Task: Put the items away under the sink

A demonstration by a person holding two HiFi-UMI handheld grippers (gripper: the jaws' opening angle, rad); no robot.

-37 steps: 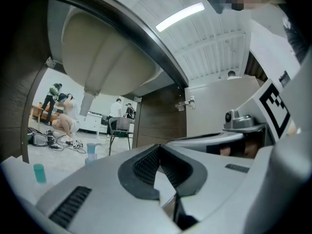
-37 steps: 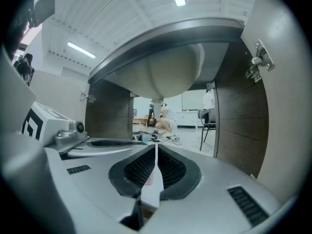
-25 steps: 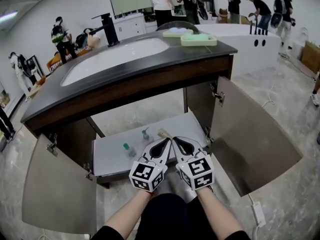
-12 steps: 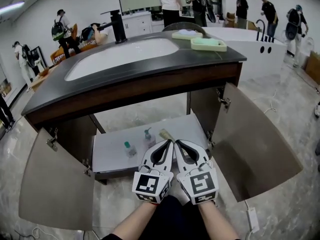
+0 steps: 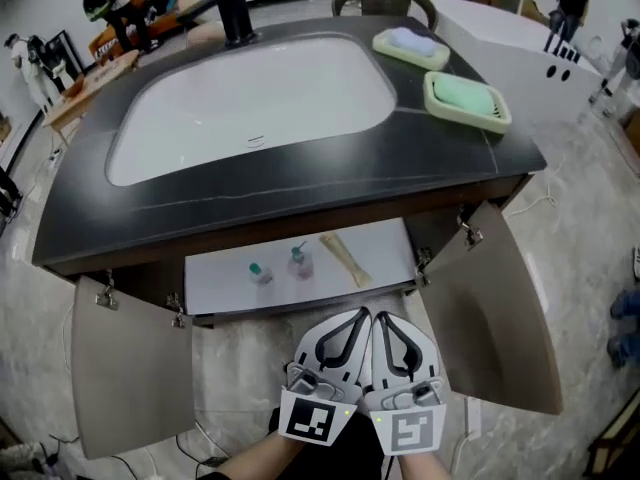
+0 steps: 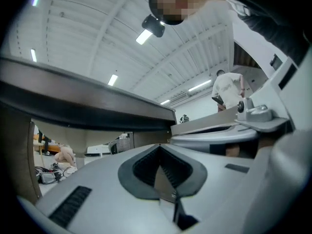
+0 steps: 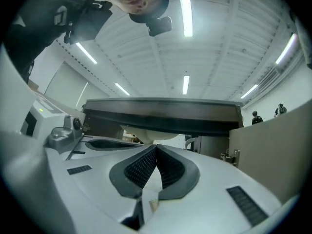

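Left gripper: the white left gripper (image 5: pixel 356 316), with its marker cube, sits at the near edge in front of the open cabinet. Its jaws are pressed together with nothing between them.
Right gripper: the white right gripper (image 5: pixel 386 318) sits just beside it on the right. Its jaws are likewise pressed together and empty.
Items: three things lie on the white cabinet shelf (image 5: pixel 215 288) under the sink, all apart from both grippers. A small clear bottle with a green cap (image 5: pixel 259 272) stands at the left. A small clear pump bottle (image 5: pixel 299 261) stands just right of it. A tan stick-shaped piece (image 5: pixel 345 259) lies slantwise further right.
Doors: the left grey cabinet door (image 5: pixel 125 378) and the right grey cabinet door (image 5: pixel 505 318) are both swung open.
Desk: the dark desk (image 5: pixel 300 183) holds a white oval sink (image 5: pixel 250 98) with a black tap (image 5: pixel 235 13) at its far side. At the far right are a pale green tray (image 5: pixel 466 101) and a second pale green tray (image 5: pixel 410 46).
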